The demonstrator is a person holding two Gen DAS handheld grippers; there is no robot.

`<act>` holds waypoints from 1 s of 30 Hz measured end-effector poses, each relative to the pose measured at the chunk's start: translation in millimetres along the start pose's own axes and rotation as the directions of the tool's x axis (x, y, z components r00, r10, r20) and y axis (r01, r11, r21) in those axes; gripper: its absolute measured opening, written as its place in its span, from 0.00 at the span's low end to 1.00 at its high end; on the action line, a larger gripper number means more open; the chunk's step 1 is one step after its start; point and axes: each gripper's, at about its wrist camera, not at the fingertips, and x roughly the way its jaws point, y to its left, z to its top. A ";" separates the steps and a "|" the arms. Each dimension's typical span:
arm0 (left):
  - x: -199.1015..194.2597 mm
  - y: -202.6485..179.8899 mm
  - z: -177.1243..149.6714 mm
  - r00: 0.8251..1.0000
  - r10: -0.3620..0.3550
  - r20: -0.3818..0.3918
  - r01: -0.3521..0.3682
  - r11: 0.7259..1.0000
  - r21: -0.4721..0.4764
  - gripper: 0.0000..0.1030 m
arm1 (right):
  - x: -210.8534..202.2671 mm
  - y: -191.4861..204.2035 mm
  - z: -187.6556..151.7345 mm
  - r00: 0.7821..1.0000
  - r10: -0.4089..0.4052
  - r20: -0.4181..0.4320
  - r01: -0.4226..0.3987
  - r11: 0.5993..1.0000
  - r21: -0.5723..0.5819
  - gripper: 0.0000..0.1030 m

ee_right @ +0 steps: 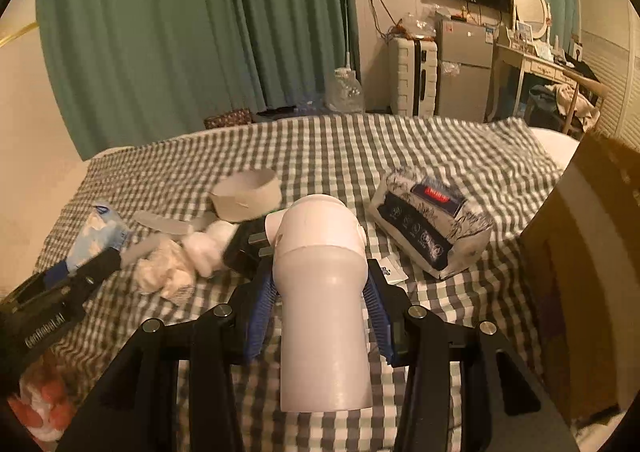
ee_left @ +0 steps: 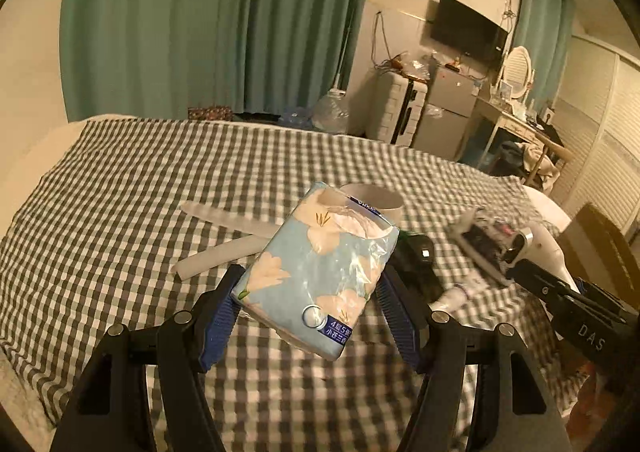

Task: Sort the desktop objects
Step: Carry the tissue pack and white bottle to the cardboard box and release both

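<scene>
The left tool (ee_left: 312, 292) is closed on a blue floral tissue pack (ee_left: 316, 272), held by its sides above the checked bed cover (ee_left: 120, 191), probably so it can be carried to a sorting spot. Near the middle lie a white cardboard ring (ee_right: 246, 193), crumpled tissues and cotton (ee_right: 180, 264) and a black plug (ee_right: 244, 248). The right tool (ee_right: 320, 308) is clamped on the neck of a white bottle (ee_right: 320, 292), lifted clear of the clutter. A dark-printed packet (ee_right: 430, 228) lies to the right.

The right wrist view shows the crumpled tissues, which the tissue pack largely hides in the left view; the left view alone shows the pack's printed face.
</scene>
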 end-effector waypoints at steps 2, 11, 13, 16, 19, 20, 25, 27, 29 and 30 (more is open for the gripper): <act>-9.8 -4.4 5.4 1.000 -0.008 -0.004 0.008 1.000 -0.022 0.67 | -11.8 3.0 2.2 1.000 0.000 0.012 0.000 1.000 -0.006 0.42; -64.5 -27.5 44.1 0.999 -0.033 0.021 0.034 0.999 -0.033 0.67 | -64.6 8.6 13.3 0.998 0.016 0.064 -0.015 1.000 -0.013 0.42; -72.6 -40.7 52.4 1.000 -0.022 0.013 0.022 1.000 -0.010 0.67 | -79.7 4.4 20.6 0.997 0.012 0.080 -0.011 1.000 -0.017 0.42; -77.2 -64.4 64.9 1.000 0.003 -0.024 -0.002 1.000 0.031 0.67 | -98.3 -1.9 33.2 0.997 -0.006 0.083 0.008 1.000 -0.029 0.42; -83.0 -91.6 73.6 0.999 -0.037 -0.027 0.038 0.998 0.050 0.67 | -119.0 -12.1 41.9 0.994 -0.022 0.105 0.026 0.999 -0.038 0.42; -84.1 -98.7 75.1 0.999 -0.047 -0.027 0.049 0.997 0.056 0.67 | -126.3 -16.9 45.0 0.992 -0.034 0.118 0.039 0.998 -0.043 0.42; -91.6 -166.9 78.3 0.994 -0.103 -0.023 0.105 0.982 0.156 0.67 | -154.3 -51.4 59.9 0.985 -0.084 0.152 0.090 0.995 -0.032 0.42; -90.4 -195.8 78.1 0.991 -0.133 -0.033 0.137 0.971 0.198 0.67 | -162.6 -72.0 65.9 0.982 -0.108 0.156 0.111 0.994 -0.011 0.42; -89.0 -227.5 77.7 0.984 -0.175 -0.042 0.180 0.955 0.237 0.67 | -168.0 -96.0 70.0 0.979 -0.138 0.148 0.138 0.990 0.010 0.42; -87.2 -246.2 77.1 0.978 -0.203 -0.052 0.209 0.944 0.254 0.67 | -170.8 -107.3 70.6 0.977 -0.156 0.147 0.154 0.988 0.022 0.42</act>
